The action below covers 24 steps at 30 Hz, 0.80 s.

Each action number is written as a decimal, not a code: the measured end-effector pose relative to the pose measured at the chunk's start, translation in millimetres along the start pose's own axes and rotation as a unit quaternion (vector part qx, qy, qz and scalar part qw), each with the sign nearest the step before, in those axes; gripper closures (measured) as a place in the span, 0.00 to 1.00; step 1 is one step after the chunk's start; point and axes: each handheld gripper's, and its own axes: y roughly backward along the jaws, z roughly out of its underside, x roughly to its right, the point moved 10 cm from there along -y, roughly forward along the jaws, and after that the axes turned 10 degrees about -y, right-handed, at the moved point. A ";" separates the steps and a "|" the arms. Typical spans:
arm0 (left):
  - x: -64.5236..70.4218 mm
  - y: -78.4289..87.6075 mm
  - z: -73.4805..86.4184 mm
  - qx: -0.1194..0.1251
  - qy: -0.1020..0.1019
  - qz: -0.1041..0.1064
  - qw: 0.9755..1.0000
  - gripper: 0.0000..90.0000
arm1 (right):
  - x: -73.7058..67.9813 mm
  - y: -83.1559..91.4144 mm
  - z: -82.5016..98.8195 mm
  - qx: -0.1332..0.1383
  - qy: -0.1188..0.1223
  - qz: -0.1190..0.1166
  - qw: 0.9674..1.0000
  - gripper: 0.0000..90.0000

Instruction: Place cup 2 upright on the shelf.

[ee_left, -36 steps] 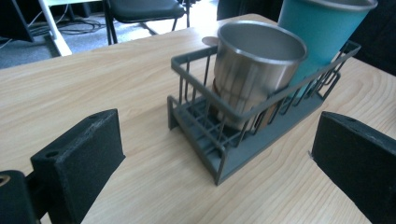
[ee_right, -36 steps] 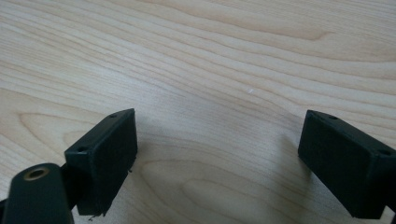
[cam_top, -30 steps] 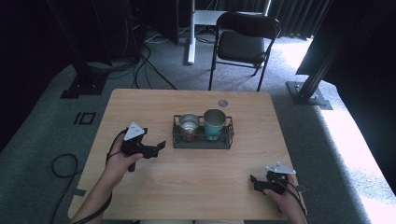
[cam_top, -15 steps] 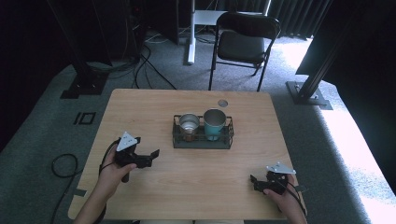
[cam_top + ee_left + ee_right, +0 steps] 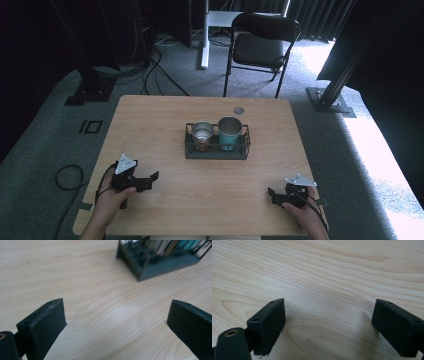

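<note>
Left gripper (image 5: 150, 179) rests near the table's (image 5: 210, 200) left edge, jaws wide apart on nothing; right gripper (image 5: 272, 194) likewise gapes, empty; wire rack (image 5: 216, 151) holds two cups.

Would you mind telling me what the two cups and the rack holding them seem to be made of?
Silver cup: likely bare metal, shiny reflective rim. Teal cup: probably coated metal, with a pale metallic rim. Rack: seemingly dark painted metal, with thin wire-like bars and a matte finish.
</note>
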 end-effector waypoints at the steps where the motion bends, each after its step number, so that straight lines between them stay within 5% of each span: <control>1: 0.0 0.0 0.0 0.000 0.000 0.000 1.000 0.03 | 0.0 0.0 0.0 0.000 0.000 0.000 1.000 0.13; 14: -20.7 10.3 32.8 -0.025 0.045 -0.035 0.998 0.03 | 0.0 0.0 0.0 0.000 0.000 0.000 1.000 0.13; 21: -32.6 18.3 43.7 -0.035 0.076 -0.065 0.994 0.03 | 0.0 0.0 0.0 0.000 0.000 0.000 1.000 0.13; 24: -39.1 23.3 49.6 -0.048 0.095 -0.089 0.990 0.03 | 0.0 0.0 0.0 0.000 0.000 0.000 1.000 0.13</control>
